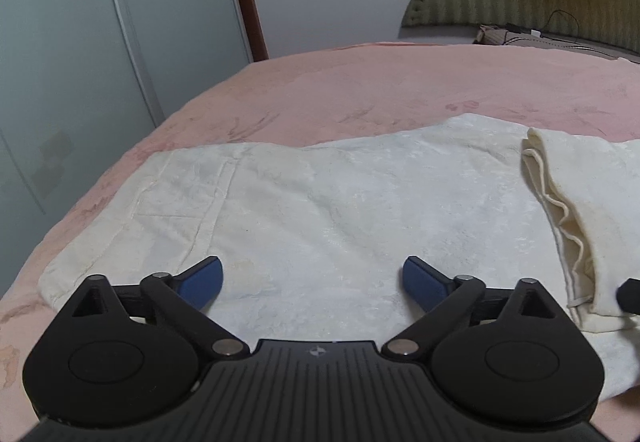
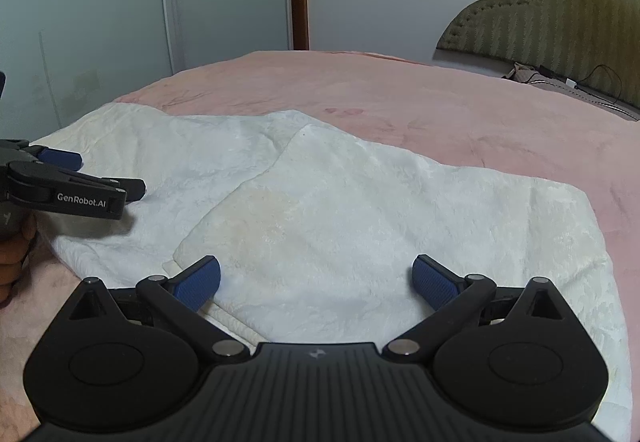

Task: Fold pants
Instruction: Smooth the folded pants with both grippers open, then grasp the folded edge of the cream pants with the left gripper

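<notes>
Cream pants lying across a pink bed, one end already folded over, both grippers released and empty above them.

The bed [image 1: 360, 82] carries the pants [image 1: 320, 194] with their long axis running left to right across both views, square to the way the fingers point. The folded flap [image 2: 380, 210] covers the right half, its layered hem edge [image 1: 560, 202] showing at the right of the left wrist view. The single-layer stretch with the pocket seam runs off to the left. The left gripper [image 1: 312, 282] hangs over that single layer, jaws spread wide with only flat cloth under them. The right gripper [image 2: 316, 282] hangs over the flap's near edge, jaws equally wide, pinching nothing. I judge the next fold to run along the long axis. The left gripper is nearer the unfolded end, the right gripper nearer the flap.
</notes>
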A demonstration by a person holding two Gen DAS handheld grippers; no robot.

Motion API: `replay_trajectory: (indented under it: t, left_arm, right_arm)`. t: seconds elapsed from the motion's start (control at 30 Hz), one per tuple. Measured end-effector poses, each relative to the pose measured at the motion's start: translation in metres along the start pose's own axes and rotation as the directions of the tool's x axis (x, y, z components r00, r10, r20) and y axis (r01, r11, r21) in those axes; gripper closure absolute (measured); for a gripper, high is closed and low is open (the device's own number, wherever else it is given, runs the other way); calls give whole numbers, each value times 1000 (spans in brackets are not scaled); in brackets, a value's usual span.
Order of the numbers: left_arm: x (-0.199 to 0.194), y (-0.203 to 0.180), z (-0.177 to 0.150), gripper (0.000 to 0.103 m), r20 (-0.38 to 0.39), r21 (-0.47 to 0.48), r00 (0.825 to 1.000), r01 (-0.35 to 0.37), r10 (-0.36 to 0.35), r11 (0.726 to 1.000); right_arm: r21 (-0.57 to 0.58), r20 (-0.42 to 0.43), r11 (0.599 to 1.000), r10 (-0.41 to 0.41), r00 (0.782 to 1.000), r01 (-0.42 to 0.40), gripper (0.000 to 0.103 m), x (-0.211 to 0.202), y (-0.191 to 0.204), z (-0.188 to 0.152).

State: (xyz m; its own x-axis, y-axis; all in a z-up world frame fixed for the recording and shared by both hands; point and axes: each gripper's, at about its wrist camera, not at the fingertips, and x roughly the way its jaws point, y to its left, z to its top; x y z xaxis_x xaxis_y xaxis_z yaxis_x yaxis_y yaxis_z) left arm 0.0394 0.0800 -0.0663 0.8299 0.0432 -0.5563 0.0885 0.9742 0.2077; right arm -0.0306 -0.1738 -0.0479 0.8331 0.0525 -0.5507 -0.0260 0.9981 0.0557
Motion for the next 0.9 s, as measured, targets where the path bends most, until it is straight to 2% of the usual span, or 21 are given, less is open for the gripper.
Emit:
replay_trajectory:
  t: [0.43,0.9]
  left_arm:
    - [1,4,-4,0,13,-17,1000,1,-1,1000]
    - [2,4,-4,0,15,-18,1000,2,-1,1000]
  right_arm:
    - [51,-4,999,16,1000,-16,0,3,-5,0]
    - [44,-4,999,2,1000,-2,0,2,-1,0]
